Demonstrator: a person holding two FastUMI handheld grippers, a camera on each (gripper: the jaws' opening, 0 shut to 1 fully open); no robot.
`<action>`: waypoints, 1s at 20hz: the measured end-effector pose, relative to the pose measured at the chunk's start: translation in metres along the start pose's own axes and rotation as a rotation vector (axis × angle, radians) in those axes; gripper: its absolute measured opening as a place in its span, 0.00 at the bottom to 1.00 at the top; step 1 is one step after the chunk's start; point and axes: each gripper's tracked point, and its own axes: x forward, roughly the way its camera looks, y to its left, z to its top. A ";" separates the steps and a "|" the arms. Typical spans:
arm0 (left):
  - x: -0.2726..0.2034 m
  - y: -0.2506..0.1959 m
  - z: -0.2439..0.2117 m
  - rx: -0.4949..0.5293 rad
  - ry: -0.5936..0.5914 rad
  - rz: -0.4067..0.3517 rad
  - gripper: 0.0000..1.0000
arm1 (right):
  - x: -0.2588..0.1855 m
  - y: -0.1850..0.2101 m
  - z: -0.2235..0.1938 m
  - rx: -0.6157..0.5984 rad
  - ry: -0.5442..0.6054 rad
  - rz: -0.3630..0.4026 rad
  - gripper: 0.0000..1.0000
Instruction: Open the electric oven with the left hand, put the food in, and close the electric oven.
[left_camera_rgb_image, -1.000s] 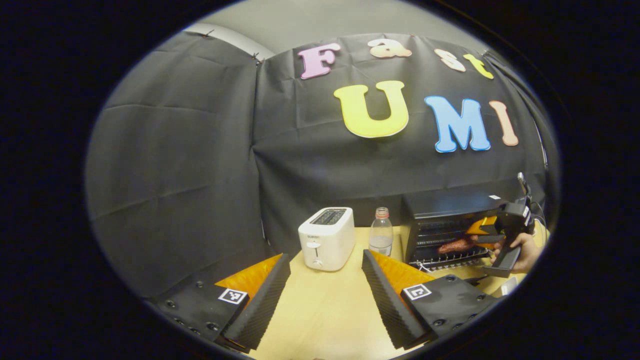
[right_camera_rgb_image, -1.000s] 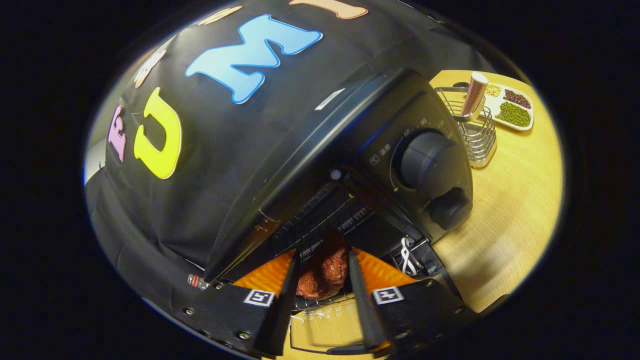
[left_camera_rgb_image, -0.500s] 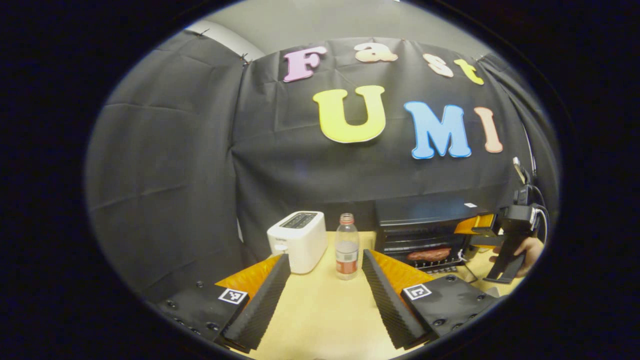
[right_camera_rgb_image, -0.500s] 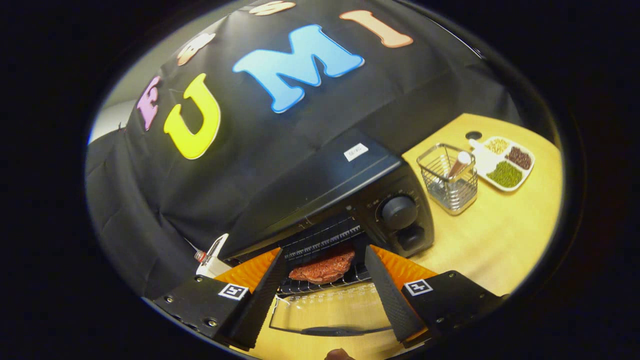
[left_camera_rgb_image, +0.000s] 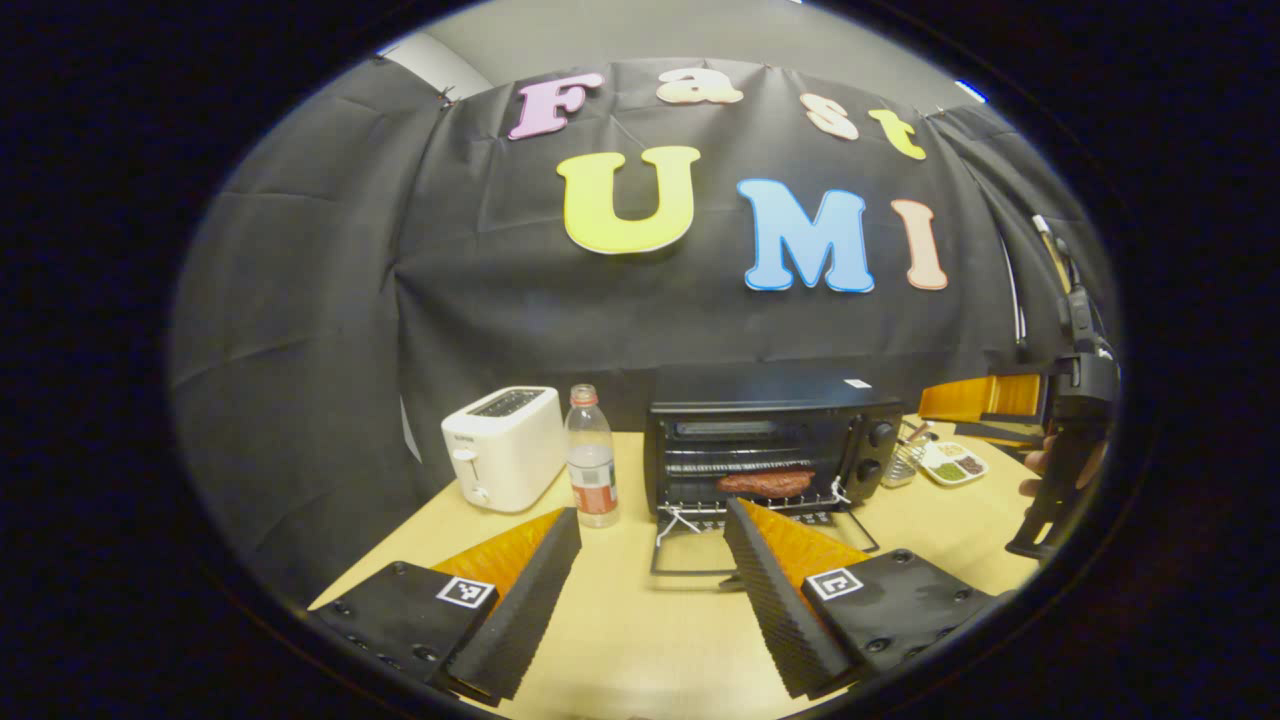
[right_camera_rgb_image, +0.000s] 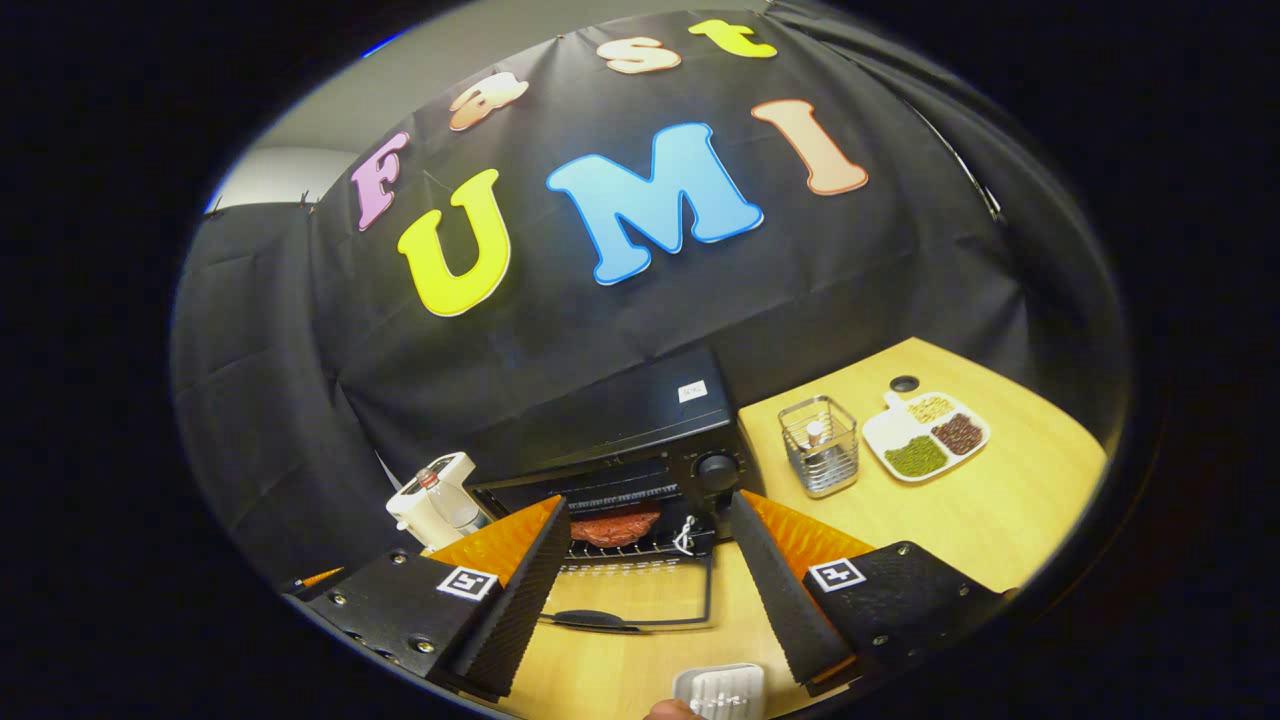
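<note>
Two of the task's three steps are reading as done: the oven is standing open, its glass door lying flat on the table, and the food, a reddish-brown patty, is resting on the wire rack inside the cavity.

The left gripper is hanging with its jaws spread wide and nothing between them. In the left gripper view, the lowered door is lying just ahead of the right finger's tip, and the oven is standing beyond it, slightly right of the gap. A toaster and a bottle are standing ahead of the left finger, apart from it.

The right gripper is likewise wide open and empty. In the right gripper view, the patty is sitting straight ahead between the fingers, well clear of both, and the door handle is lying just past the left finger's tip. A wire basket and a divided dish are standing beyond the right finger.

Judgement: the closing step is now in hand. The next move is calling for one gripper to reach the door's free edge at the handle, get under or around it, and swing it up on its hinge until it is seating against the oven front. Which gripper is meant to do this cannot be told.
</note>
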 end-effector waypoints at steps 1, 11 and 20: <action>0.001 -0.006 -0.005 -0.003 0.010 -0.011 1.00 | -0.011 -0.005 0.003 -0.022 -0.014 -0.008 0.98; 0.036 -0.072 -0.073 -0.035 0.200 -0.137 0.98 | -0.089 -0.055 0.029 -0.178 -0.125 -0.141 0.97; 0.074 -0.109 -0.141 -0.035 0.395 -0.178 0.98 | -0.135 -0.105 0.025 -0.205 -0.117 -0.306 0.97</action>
